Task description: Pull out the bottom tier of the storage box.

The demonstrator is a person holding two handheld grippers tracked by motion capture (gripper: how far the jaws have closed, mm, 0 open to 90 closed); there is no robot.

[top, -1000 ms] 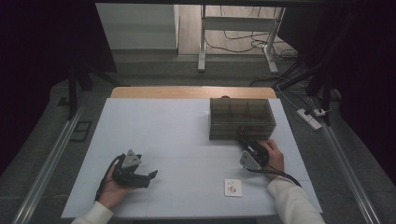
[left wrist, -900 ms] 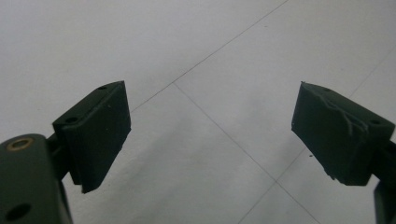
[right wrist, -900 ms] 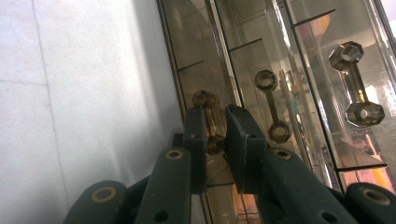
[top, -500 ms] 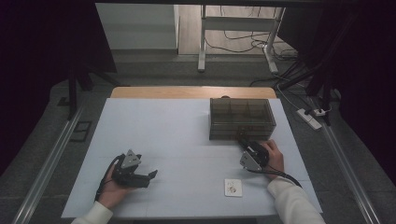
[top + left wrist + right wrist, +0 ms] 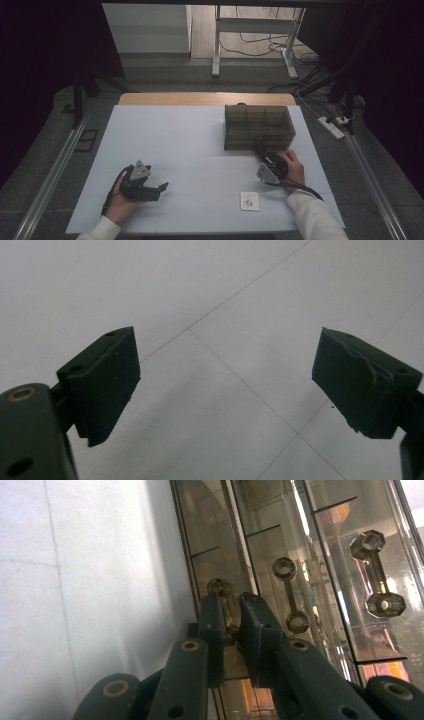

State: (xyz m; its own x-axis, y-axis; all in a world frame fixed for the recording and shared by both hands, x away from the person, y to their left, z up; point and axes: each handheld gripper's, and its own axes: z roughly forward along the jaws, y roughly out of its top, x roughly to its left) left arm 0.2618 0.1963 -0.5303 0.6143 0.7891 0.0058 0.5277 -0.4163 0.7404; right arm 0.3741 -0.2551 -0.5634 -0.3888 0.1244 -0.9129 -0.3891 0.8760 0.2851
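Two grippers work near the smoky drawer organizer (image 5: 258, 127): the right gripper (image 5: 231, 630), at its front, pinches a drawer handle (image 5: 220, 592); the left gripper (image 5: 159, 188), well apart, rests spread wide and empty.

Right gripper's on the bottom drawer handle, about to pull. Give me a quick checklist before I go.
1. Right gripper closed around the handle of the drawer box: ok, jaws sit either side of it, nearly shut.
2. Firm grip on the handle: cannot tell, the contact is hidden behind the jaws.
3. Pull path toward the person free: ok, bare table in front of the box; the card lies nearer the table edge, off to the side.
4. Left gripper out of the way: ok, open and empty, resting far left.
5. Box braced against sliding: not ok, nothing holds it.
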